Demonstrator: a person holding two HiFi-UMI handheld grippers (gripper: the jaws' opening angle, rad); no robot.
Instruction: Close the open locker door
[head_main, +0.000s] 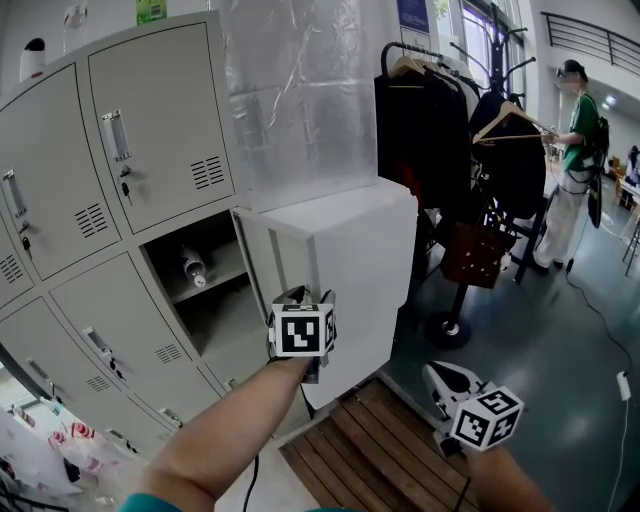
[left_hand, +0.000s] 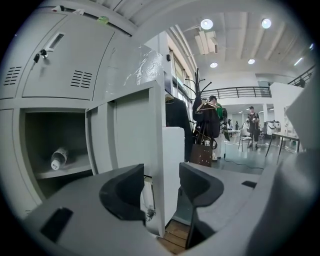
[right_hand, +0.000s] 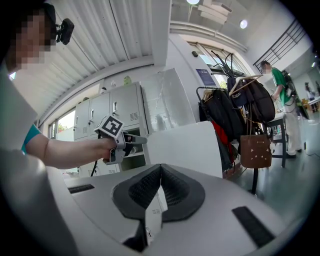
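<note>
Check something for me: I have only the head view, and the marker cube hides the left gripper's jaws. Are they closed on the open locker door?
Observer: No. In the left gripper view, the left gripper has its jaws apart. The free edge of the locker door stands between them, and neither pad looks pressed on it.
Operator: And the right gripper's jaws? I see them only from above.
Observer: In the right gripper view, the right gripper has its jaws together with nothing held between them.
</note>
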